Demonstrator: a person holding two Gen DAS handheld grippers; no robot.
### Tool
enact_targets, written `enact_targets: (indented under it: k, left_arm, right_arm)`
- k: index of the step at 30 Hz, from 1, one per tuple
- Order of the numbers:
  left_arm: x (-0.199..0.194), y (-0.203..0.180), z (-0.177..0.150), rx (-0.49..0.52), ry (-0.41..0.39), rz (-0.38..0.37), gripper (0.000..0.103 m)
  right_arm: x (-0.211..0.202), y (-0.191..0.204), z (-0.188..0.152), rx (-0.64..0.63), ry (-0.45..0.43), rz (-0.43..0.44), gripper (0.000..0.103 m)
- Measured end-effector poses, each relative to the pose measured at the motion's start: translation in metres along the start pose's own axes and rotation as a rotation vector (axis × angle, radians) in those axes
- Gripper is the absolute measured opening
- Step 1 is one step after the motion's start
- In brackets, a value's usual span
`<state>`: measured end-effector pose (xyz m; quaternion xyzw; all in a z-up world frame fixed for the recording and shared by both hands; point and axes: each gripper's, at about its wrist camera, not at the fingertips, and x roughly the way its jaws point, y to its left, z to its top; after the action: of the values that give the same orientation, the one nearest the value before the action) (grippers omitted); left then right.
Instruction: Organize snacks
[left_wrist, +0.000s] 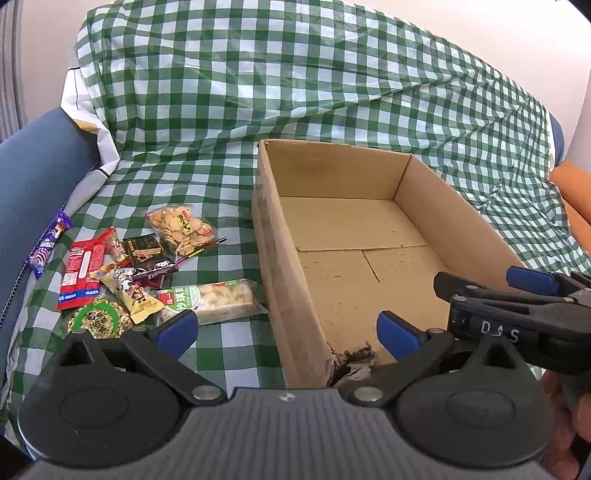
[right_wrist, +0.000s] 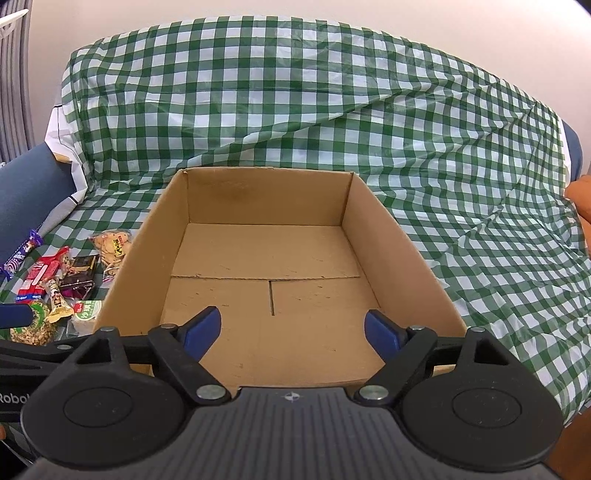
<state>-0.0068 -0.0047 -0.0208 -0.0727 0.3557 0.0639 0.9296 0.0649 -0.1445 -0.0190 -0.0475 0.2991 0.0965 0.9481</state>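
Observation:
An open, empty cardboard box (left_wrist: 284, 280) (right_wrist: 391, 236) sits on a green checked cloth. Several snack packets lie in a heap left of it: a biscuit bag (left_wrist: 181, 225) (right_wrist: 112, 245), a red packet (left_wrist: 83, 271) (right_wrist: 37, 277), a long pale bar (left_wrist: 218, 301), a round green pack (left_wrist: 99, 319) (right_wrist: 31, 325), a purple stick (left_wrist: 48, 243) (right_wrist: 20, 254). My left gripper (left_wrist: 288, 328) is open and empty over the box's near left corner. My right gripper (right_wrist: 291, 328) is open and empty over the box's near edge; it also shows in the left wrist view (left_wrist: 517, 284).
The checked cloth (left_wrist: 258, 92) (right_wrist: 295, 110) drapes over a blue sofa (left_wrist: 33, 173) and rises behind the box. An orange cushion (left_wrist: 570, 192) lies at the far right. The box's near corner is torn (left_wrist: 351, 363).

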Motion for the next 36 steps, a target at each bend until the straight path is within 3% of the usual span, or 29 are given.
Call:
enact_targets:
  k: [34, 36]
  left_arm:
    - [-0.003, 0.015, 0.004, -0.015, 0.016, -0.003, 0.103]
    - [-0.007, 0.027, 0.012, -0.013, 0.04, -0.035, 0.097]
  right_arm:
    - [0.001, 0.005, 0.004, -0.018, 0.011, 0.012, 0.086]
    - [0.001, 0.009, 0.005, -0.017, 0.009, 0.021, 0.086]
